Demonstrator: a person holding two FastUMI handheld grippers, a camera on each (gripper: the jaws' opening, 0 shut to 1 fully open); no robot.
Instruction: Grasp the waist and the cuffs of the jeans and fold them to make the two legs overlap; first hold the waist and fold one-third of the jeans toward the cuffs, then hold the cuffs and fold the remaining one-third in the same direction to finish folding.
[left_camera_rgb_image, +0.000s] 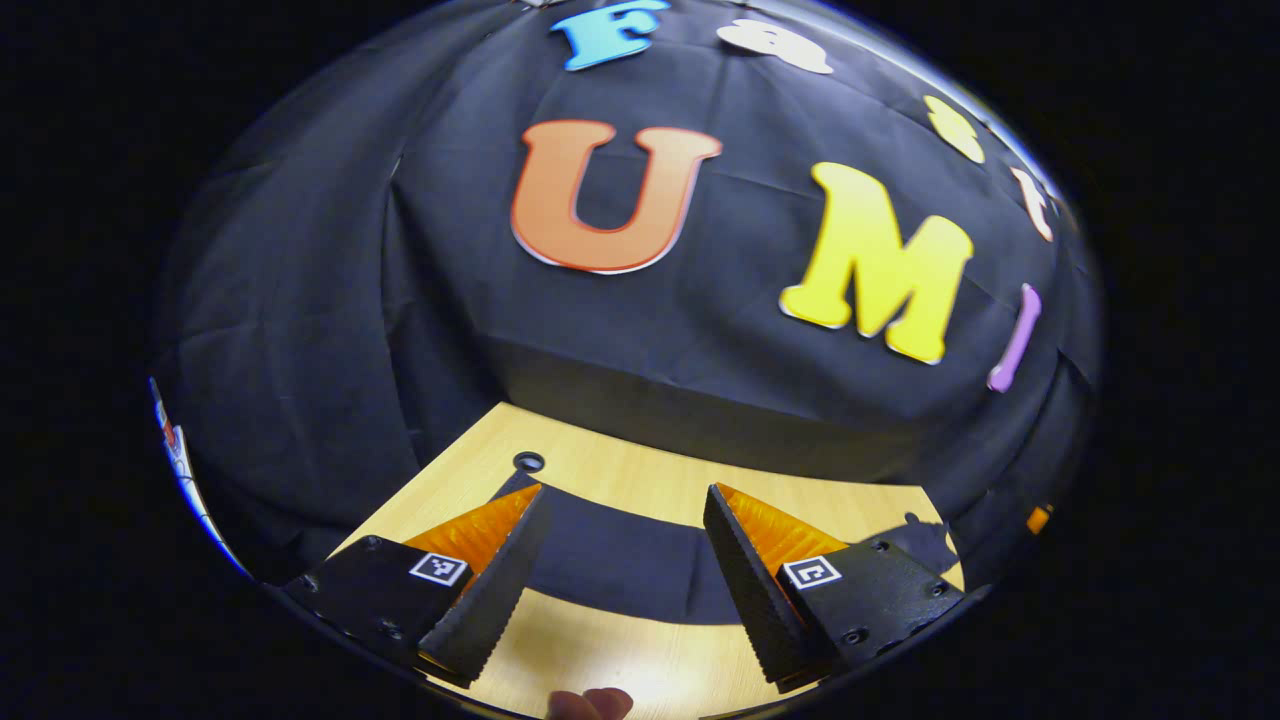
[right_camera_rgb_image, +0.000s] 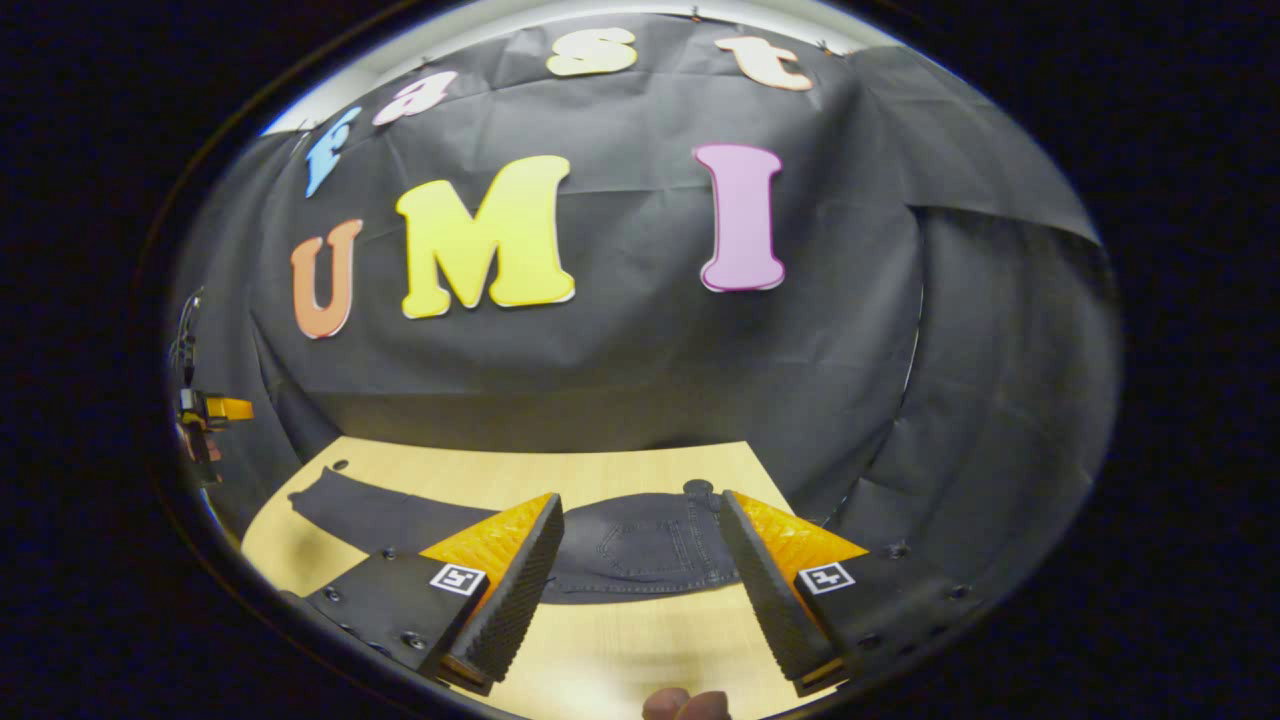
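Note:
Dark jeans (right_camera_rgb_image: 640, 545) lie flat in one long strip on the wooden table (right_camera_rgb_image: 620, 640). In the right gripper view the waist end with a stitched back pocket sits between my fingers, and the legs (right_camera_rgb_image: 350, 510) run off to the left. My right gripper (right_camera_rgb_image: 640, 500) is open above the table, just short of the waist. In the left gripper view the leg part of the jeans (left_camera_rgb_image: 620, 570) crosses between the fingers. My left gripper (left_camera_rgb_image: 622, 495) is open over it and holds nothing.
The table (left_camera_rgb_image: 620, 660) has small round holes (left_camera_rgb_image: 528, 462) (right_camera_rgb_image: 697, 487) near its back edge, and black cloth hangs close behind. A person's fingertip (left_camera_rgb_image: 590, 703) (right_camera_rgb_image: 685, 705) shows at the bottom of each view. The left gripper (right_camera_rgb_image: 212, 410) shows far off at the left edge.

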